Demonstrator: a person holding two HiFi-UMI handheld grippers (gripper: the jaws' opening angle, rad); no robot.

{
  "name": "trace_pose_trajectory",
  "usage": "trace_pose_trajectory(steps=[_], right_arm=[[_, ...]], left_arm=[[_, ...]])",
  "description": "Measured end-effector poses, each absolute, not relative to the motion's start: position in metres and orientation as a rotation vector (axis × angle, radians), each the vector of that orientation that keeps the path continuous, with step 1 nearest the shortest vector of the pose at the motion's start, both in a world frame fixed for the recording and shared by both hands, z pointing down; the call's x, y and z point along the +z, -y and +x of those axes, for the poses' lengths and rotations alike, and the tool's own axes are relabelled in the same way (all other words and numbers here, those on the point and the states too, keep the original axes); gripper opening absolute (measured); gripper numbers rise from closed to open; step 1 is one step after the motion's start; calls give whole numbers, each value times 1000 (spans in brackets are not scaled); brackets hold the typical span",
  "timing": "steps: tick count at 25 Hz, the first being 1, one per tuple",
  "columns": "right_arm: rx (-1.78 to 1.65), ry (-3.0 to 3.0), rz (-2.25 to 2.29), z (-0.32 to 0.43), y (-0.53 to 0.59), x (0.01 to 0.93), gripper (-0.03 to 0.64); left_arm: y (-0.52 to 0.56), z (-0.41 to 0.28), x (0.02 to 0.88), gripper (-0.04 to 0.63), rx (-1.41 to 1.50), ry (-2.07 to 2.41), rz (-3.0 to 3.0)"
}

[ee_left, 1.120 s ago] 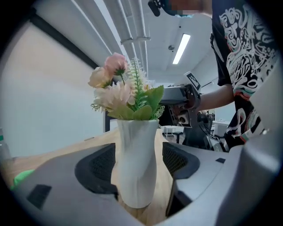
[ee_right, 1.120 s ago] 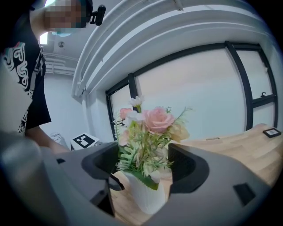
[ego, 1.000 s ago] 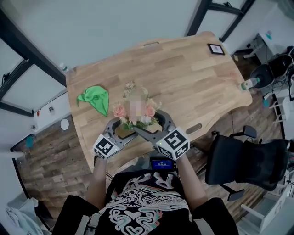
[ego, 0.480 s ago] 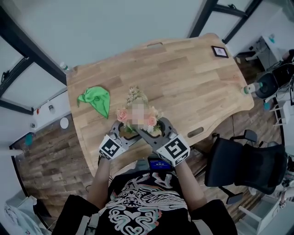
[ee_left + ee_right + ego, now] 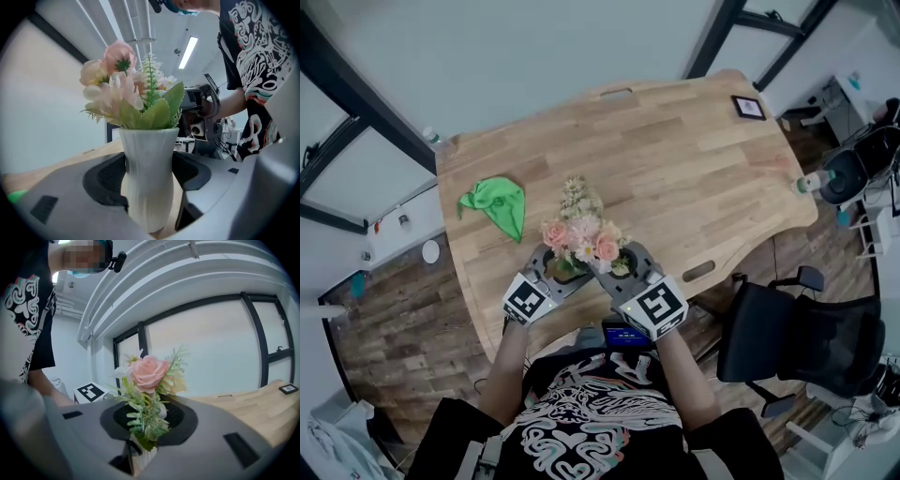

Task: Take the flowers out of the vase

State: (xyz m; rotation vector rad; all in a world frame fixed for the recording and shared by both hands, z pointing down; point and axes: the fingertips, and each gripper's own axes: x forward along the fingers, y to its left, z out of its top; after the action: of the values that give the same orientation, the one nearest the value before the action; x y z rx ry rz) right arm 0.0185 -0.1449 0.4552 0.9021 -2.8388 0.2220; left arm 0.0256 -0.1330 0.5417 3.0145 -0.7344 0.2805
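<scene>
A bunch of pink and cream artificial flowers stands in a white ribbed vase near the front edge of the wooden table. In the head view the blooms hide the vase. My left gripper is shut on the vase's body, a pad against each side. My right gripper comes in from the right, higher up. Its jaws have just been closing and now hold the green foliage and stems just above the vase rim. A pink rose rises above the right jaws.
A crumpled green cloth lies at the table's left. A small dark-framed square sits at the far right corner, and a bottle stands by the right edge. A black office chair stands to the right of the person.
The right gripper's jaws have narrowed from wide open to closed around the flower stems. The left gripper has kept its hold on the vase and stayed in place.
</scene>
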Motion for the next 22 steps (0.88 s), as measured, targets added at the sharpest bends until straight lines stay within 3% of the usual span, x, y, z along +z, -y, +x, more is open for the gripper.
trace_pose_trajectory(steps=[22], right_arm=[[267,2907,1023,31,142,418,81]], left_arm=[[126,22,544,305,311,718,3025]])
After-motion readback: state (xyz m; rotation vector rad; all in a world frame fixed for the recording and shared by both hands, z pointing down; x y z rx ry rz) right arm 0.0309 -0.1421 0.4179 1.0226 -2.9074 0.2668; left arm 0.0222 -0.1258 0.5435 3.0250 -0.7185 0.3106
